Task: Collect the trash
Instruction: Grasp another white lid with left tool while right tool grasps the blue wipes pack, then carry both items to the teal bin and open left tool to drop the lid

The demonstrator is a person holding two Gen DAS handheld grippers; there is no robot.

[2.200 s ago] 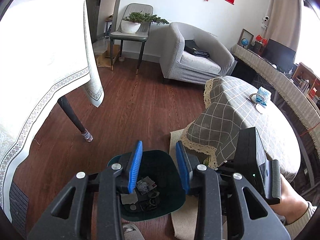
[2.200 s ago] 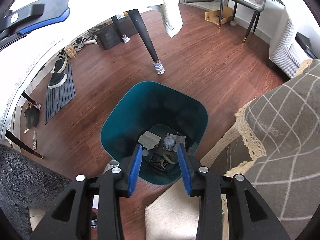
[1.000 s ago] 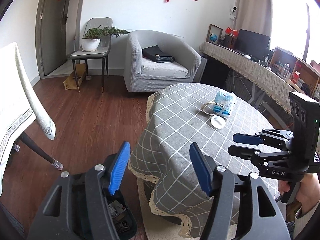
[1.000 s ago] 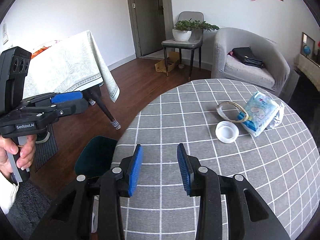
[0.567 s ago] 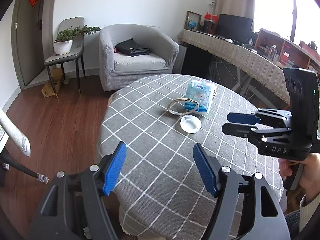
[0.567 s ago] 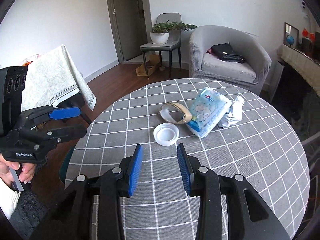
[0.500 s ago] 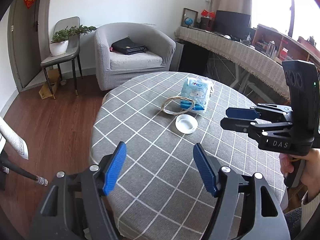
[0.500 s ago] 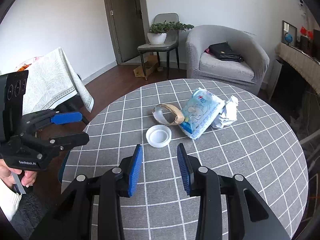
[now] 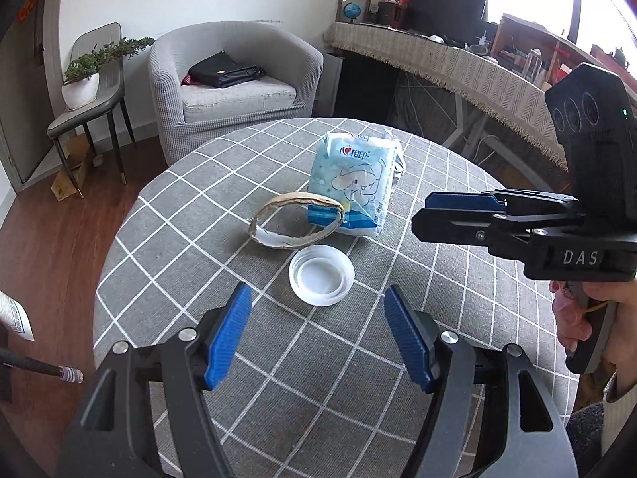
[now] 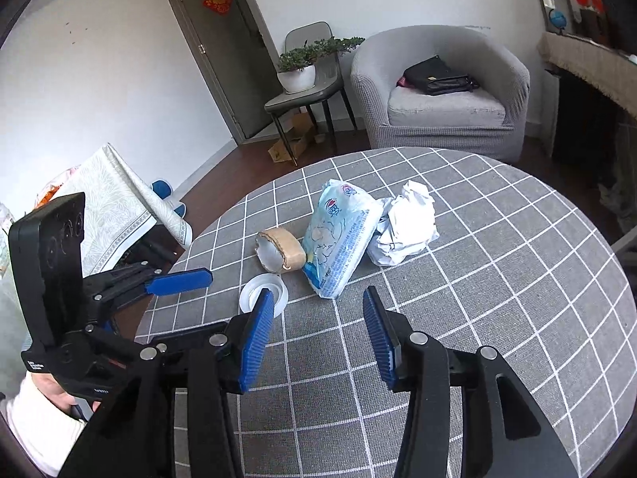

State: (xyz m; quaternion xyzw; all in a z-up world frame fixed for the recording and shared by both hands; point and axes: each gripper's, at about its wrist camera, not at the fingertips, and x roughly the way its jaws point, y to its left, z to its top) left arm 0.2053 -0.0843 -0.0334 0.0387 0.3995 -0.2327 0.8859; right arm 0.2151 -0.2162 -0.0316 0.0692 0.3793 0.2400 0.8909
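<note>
On the round table with a grey checked cloth [image 9: 418, 406] lie a white plastic lid [image 9: 321, 276], a brown cardboard tape ring [image 9: 296, 220], a blue tissue pack [image 9: 356, 183] and a crumpled white paper [image 10: 404, 229]. My left gripper [image 9: 317, 336] is open and empty, just short of the lid. My right gripper [image 10: 318, 328] is open and empty, near the tissue pack [image 10: 342, 239], with the lid [image 10: 260, 292] partly behind its left finger. The tape ring [image 10: 280, 255] shows there too. Each gripper shows in the other's view, the right [image 9: 462, 215] and the left [image 10: 179, 281].
A grey armchair [image 9: 235, 91] with a black bag stands behind the table. A chair with a potted plant [image 9: 85, 83] is at the left. A long cloth-covered sideboard [image 9: 458, 63] runs along the right. Another table with a white cloth [image 10: 107, 207] stands at left.
Both grippers rose from the teal bin on the floor and moved over the round table toward the trash. The right gripper's jaws have opened wider.
</note>
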